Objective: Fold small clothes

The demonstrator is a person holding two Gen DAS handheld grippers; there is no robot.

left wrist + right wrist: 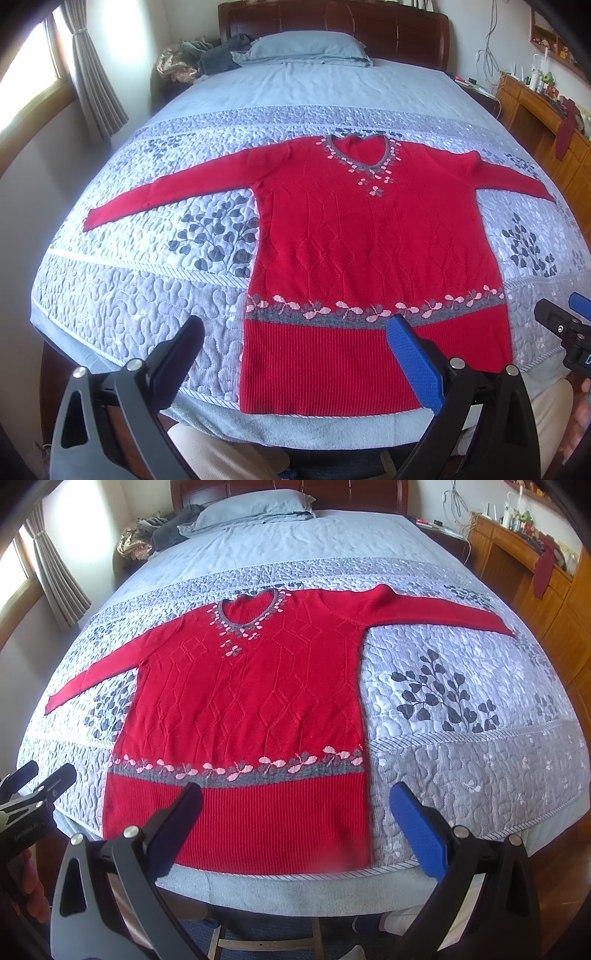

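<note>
Your left gripper (295,332) is spread wide, one black finger and one blue-padded finger far apart, holding nothing and touching nothing; it hangs above the near edge of the bed. Your right gripper (295,801) is just as wide and just as empty, poised over the same near edge. Each one shows at the rim of the other's view, cut off by the frame, so only part of its body can be made out there.

Some things you cannot read well. The fisheye bends the bed's edges, and the heap of crumpled clothes (195,59) beside the pillow is too tangled to count. The small items on the wooden dresser (535,107) are too tiny to name. A dark red cloth (545,572) hangs off the dresser's front; what it is cannot be told. Your legs below the bed are mostly hidden behind the gripper bodies.

There is one red sweater (369,240), lying flat and face up on the quilt (147,295), hem toward you at the near edge, V-neck toward the headboard. Its two sleeves are stretched straight out to either side, unfolded. One grey band of pink flowers crosses above the ribbed hem. One pillow (306,46) lies at the head of the bed. One curtain (96,85) hangs by the window.
</note>
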